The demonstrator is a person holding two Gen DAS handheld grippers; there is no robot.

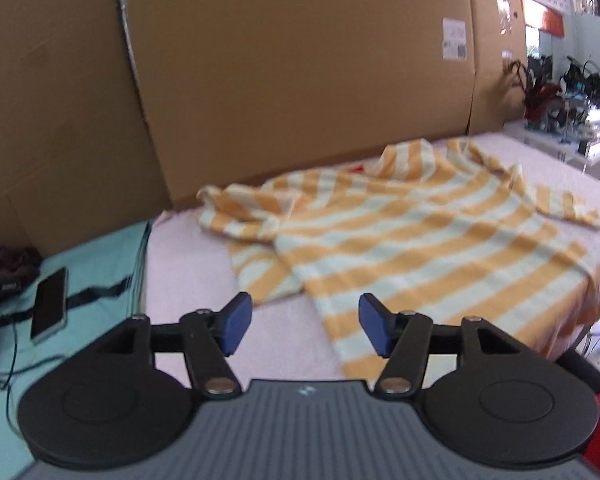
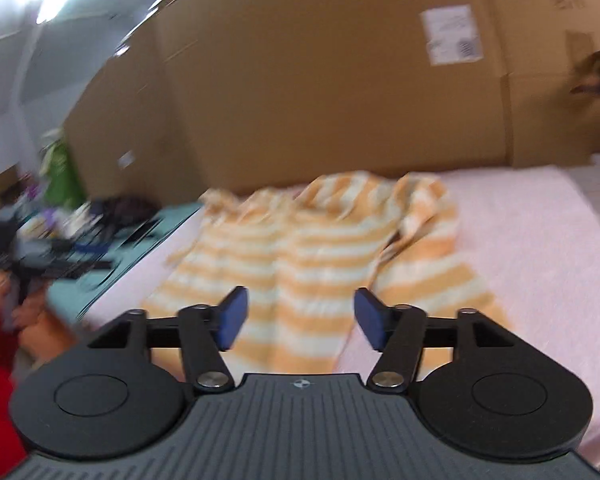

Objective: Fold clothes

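Striped shirt (image 1: 420, 240) lies rumpled on the pink surface (image 1: 220, 340), its hem toward 6 o'clock and sleeves bunched toward 12, unfolded so far. Both the left gripper (image 1: 305, 328) and right gripper (image 2: 300, 324) hover spread and empty, probably lining up to take the near hem, with cardboard (image 1: 300, 60) walling the far side.

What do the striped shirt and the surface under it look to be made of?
Striped shirt: soft, matte knit, probably cotton; it rumples in loose folds with no sheen. Pink cover beneath: looks like fuzzy fleece or terry, dull and slightly nubby, though blur leaves the weave unclear.
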